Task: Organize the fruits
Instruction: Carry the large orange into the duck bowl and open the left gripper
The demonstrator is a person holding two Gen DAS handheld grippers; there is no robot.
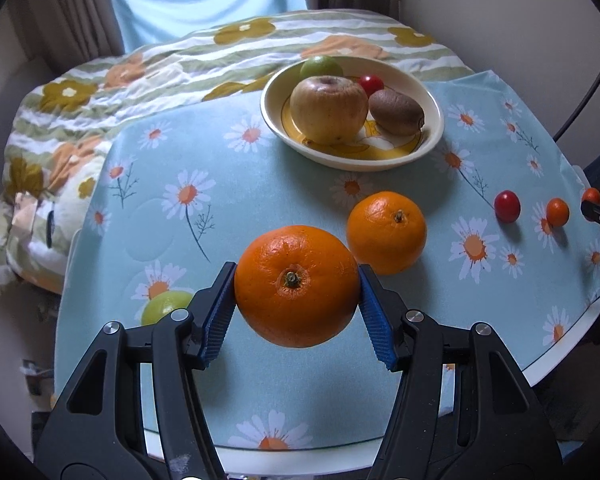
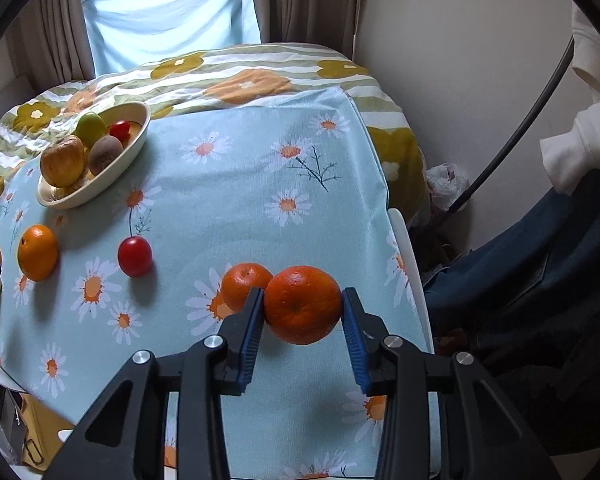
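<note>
My left gripper [image 1: 297,286] is shut on a large orange [image 1: 296,284] and holds it above the table. A second orange [image 1: 386,232] lies just beyond it on the cloth. My right gripper [image 2: 303,306] is shut on a small mandarin [image 2: 302,304], held off the cloth; another mandarin [image 2: 244,284] lies beside its left finger. The cream plate [image 1: 430,136] at the back holds an apple [image 1: 328,108], a kiwi [image 1: 396,112], a green fruit [image 1: 320,66] and a red tomato [image 1: 371,83]. The plate also shows in the right wrist view [image 2: 134,146].
A red tomato [image 1: 507,206] and a small mandarin [image 1: 557,212] lie on the right of the daisy tablecloth [image 1: 188,168]. A green fruit [image 1: 164,306] lies left of my left gripper. A flowered quilt [image 1: 80,92] lies behind the table. A wall [image 2: 460,60] is close on the right.
</note>
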